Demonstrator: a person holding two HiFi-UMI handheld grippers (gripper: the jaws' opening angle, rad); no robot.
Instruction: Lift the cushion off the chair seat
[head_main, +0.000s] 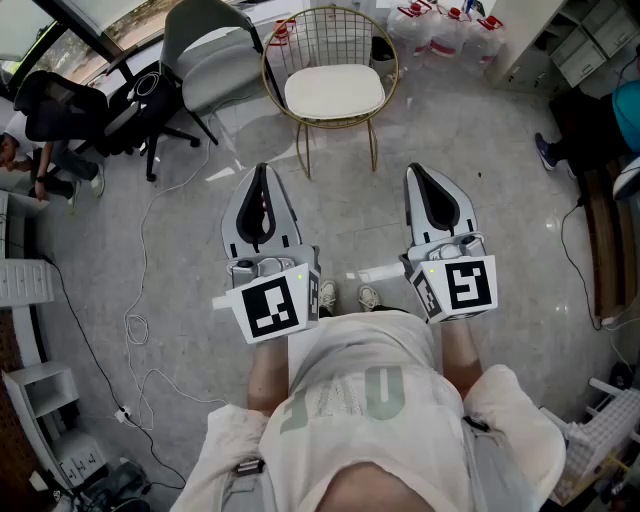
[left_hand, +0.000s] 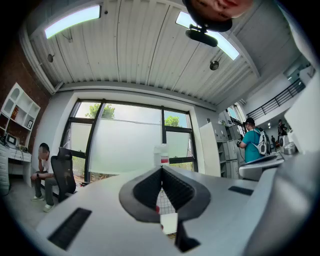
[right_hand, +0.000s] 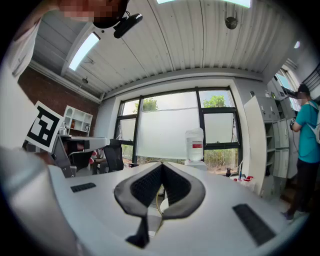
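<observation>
Grey tiled office floor (head_main: 350, 215). Item: white cushion (head_main: 334, 92), lying on the seat of a gold wire chair (head_main: 330, 35) at upper centre of the frame, well apart from both grippers and ahead of the gap between them, neither clearly nearer. Left gripper (head_main: 262, 175) and right gripper (head_main: 418, 175): held level, side by side, pointing toward the chair, jaws clenched together on nothing.

In the left gripper view, the left tool (left_hand: 161, 167), jaws together, hides nearly all of the gold wire chair (left_hand: 164, 202) and its white seat cushion (left_hand: 168, 222). Only slivers show low in the gap. The right tool (right_hand: 161, 162) masks them likewise in the right gripper view. In the head view, the clear water bottles (head_main: 440, 25) are cut by the top edge, and a person in a teal top (head_main: 628, 110) by the right edge.
</observation>
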